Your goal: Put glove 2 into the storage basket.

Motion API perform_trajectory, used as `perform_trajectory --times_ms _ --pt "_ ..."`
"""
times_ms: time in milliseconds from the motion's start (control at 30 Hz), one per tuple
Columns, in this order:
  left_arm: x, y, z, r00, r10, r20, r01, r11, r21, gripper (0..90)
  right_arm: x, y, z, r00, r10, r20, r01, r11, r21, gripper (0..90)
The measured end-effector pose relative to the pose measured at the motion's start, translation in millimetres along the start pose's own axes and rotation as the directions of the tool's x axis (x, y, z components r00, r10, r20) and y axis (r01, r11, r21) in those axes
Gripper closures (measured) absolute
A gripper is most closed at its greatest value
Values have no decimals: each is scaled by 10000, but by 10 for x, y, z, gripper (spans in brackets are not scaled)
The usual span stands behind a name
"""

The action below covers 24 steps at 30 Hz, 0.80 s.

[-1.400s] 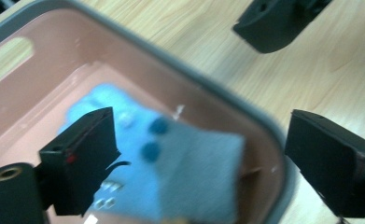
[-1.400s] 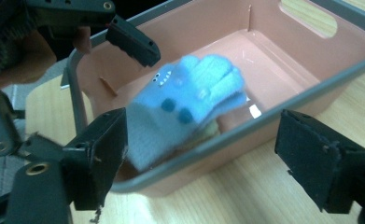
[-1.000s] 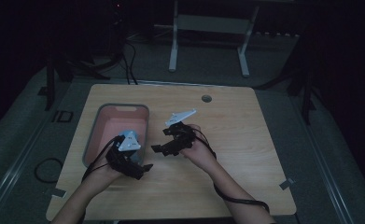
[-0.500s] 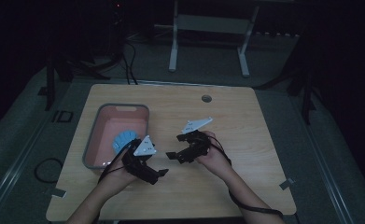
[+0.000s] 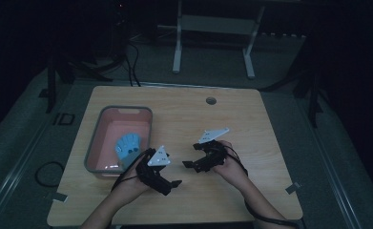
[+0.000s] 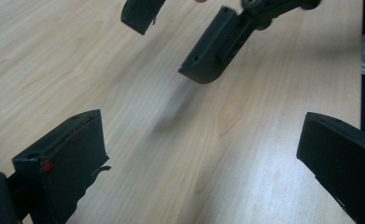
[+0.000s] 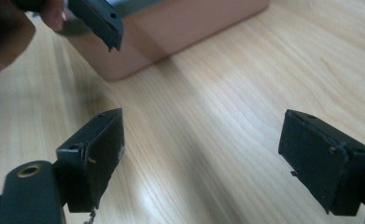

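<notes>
- A person's two hand-held black two-jaw grippers hover over a light wooden table (image 5: pixel 251 124) in the lower middle of the high view — the left gripper (image 5: pixel 173 183) at lower centre-left, the right gripper (image 5: pixel 188 162) just right of it, each topped by a grey three-cornered plate.
- The left gripper (image 6: pixel 203 163) is released: in the left gripper view its two black jaws stand wide apart at the lower left and lower right corners, with bare wood grain between them and nothing held.
- The right gripper (image 7: pixel 201 158) is likewise released, its jaws spread across the lower part of the right gripper view and empty, over bare table.
- The two grippers face each other at close range, near but apart — the right gripper's jaws show at the top centre of the left gripper view, and one jaw of the left gripper hangs at the upper left of the right gripper view beside the person's fingers.
- A pink rectangular plastic tub with a grey rim (image 5: pixel 96 143) sits on the left part of the table in the high view, just beside the left hand (image 5: pixel 127 183); its pink wall (image 7: pixel 171 32) runs across the top of the right gripper view.
- Inside the tub lies a small blue fan-shaped object (image 5: pixel 128 146), toward the tub's near right end; its detail is too small to make out.
- The right hand (image 5: pixel 232 167) enters from the bottom right of the high view, a black cable trailing along the forearm.
</notes>
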<state>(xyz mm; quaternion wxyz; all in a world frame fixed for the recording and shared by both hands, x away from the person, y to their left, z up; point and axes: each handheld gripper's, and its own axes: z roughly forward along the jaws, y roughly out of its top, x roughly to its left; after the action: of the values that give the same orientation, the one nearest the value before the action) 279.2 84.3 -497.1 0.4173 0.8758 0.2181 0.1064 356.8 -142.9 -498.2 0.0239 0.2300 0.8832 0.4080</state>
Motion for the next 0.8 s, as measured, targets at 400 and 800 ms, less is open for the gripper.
perform_trajectory --times_ms 400,800 --pt "-117 -44 210 9991 168 393 -162 9998 -154 14 -50 -296 -28 9999 -35 119 33 9999 125 143" --pt "-239 -146 403 9962 459 739 -453 9989 -93 14 -123 -646 -69 9998 160 139 -160 9999 25 144"
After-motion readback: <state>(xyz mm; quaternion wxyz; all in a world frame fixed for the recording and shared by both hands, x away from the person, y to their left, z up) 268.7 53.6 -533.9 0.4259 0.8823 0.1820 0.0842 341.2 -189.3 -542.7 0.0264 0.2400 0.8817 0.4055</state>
